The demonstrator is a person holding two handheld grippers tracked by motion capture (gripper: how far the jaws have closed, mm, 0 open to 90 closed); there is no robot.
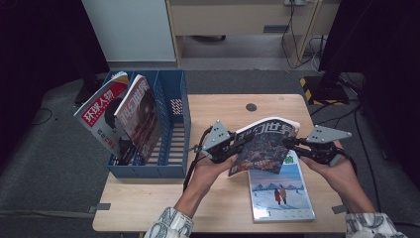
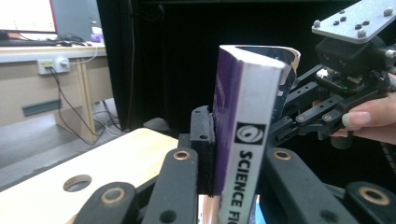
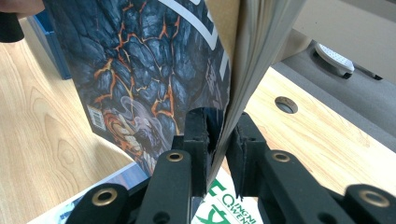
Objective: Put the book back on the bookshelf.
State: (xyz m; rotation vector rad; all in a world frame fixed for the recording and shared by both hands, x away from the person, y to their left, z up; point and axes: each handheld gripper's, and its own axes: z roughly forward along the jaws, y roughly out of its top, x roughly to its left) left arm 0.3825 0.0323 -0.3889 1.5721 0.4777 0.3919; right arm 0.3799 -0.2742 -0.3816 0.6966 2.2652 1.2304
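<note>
Both grippers' fingers pinch the dark lava-patterned magazine (image 1: 262, 146), lifted and bowed

The high view looks forward and down on the whole table (image 1: 148, 208) from above the person's side. Each gripper view sits very close behind its own jaws, looking along them at the dark magazine (image 1: 262, 146) (image 2: 243, 140) (image 3: 140, 70), which all three views share.
</note>
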